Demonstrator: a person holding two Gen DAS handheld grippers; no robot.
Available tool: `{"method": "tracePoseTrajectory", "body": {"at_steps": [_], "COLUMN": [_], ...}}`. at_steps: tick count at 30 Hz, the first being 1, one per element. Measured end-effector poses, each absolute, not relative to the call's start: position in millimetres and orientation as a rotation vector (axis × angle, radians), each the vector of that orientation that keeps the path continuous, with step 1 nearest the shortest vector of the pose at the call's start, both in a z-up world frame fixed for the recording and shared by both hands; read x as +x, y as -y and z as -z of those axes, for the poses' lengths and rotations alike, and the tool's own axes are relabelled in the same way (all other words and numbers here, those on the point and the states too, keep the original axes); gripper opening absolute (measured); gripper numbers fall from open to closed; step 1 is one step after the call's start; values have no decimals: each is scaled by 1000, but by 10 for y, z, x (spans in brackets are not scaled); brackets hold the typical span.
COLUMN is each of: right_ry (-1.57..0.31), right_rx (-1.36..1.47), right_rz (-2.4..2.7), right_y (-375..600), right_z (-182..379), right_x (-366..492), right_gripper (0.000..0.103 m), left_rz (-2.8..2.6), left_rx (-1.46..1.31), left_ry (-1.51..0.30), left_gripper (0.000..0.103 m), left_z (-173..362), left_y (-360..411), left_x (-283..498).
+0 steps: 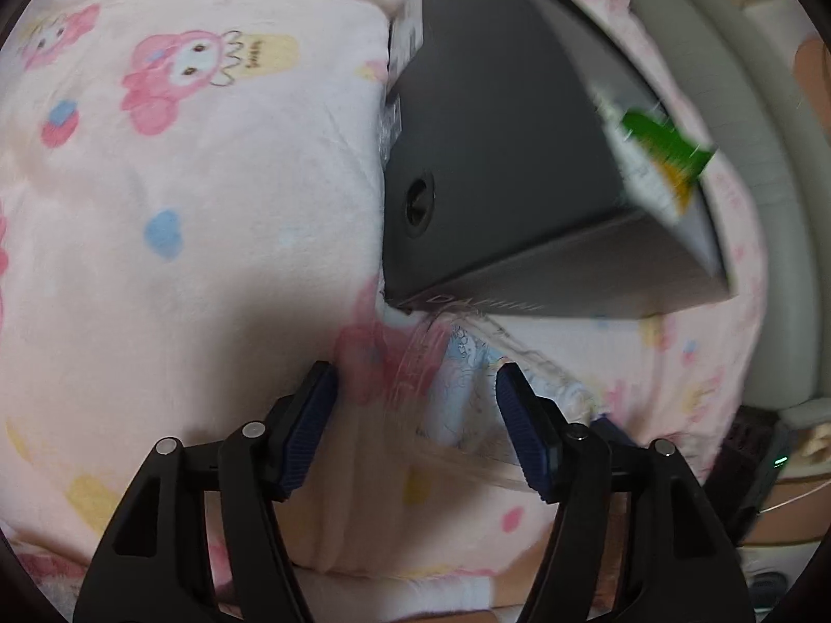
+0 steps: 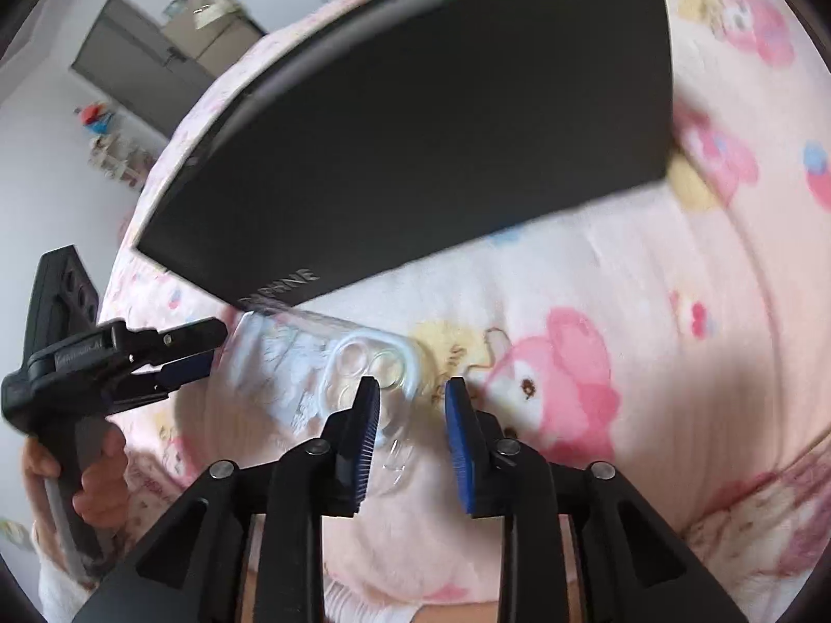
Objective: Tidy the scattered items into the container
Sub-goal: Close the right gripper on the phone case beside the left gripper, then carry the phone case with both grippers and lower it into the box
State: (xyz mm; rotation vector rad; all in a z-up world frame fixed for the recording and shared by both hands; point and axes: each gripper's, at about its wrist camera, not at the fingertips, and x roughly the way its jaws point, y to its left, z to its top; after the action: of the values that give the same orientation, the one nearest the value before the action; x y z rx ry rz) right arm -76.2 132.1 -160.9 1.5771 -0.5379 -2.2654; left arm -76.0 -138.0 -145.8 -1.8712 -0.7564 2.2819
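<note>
A dark grey box (image 2: 415,119), printed with partly legible lettering near one corner, is seen resting on a bed covered by a pink blanket (image 1: 182,218) patterned with cartoon characters. A round hole is visible in one of its side walls in the left wrist view, and a green-and-white packet (image 1: 659,156) shows at its far end, blurred. A clear phone case (image 2: 332,368) with a pale printed design and round camera cut-outs is laid flat on the blanket just beside the lettered corner of the box.

The right tool (image 2: 412,415) is held low over the camera end of the case, its blue pads parted and nothing gripped; its left pad overlaps the edge of the case, but contact cannot be told. The left tool (image 1: 415,415) is spread wide and released, with the case seen between and beyond its pads, not clamped. In the right wrist view it (image 2: 197,353) is seen at the other end of the case, its handle held by a hand (image 2: 98,488).
</note>
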Motion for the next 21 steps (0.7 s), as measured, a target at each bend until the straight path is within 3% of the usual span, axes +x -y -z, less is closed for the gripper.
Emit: {"method": "tracePoseTrajectory", "body": {"at_steps": [2,8,10,13,16,20,21], "right_ry": [654,633,582,492,547,531,531], "right_rx": [1535,1519,1526,1490,1506,1502,1470], "right_rz": [2253,2236,2287,2372,2322,2327,2343], "right_y": [-1430,-1455,-1453,-1491,-1539,-1619,-1624], "right_z": [1629,1549,1521,1450,1519,1515,1434], "right_x": [-743,-609,-570,-551,-597,-514,-508], "right_gripper": [24,24,33,33,33,33,33], "left_rz": [-2308,-2261,-2170,-2154,-2160,-2158,-2140], "left_rx": [-1885,-1849,-1836,-1821,-1827,-1776,-1744], "left_ry": [639,454,485,541,613,569,591], "left_gripper": [65,66,66,66,66,65,61], "left_z": [1436,1293,1322,1367,1448,1352,1292], "left_y": [1253,869,760,695,722,662,665], "left_x": [-756,-590,-556,-540,-606,-551,-510]}}
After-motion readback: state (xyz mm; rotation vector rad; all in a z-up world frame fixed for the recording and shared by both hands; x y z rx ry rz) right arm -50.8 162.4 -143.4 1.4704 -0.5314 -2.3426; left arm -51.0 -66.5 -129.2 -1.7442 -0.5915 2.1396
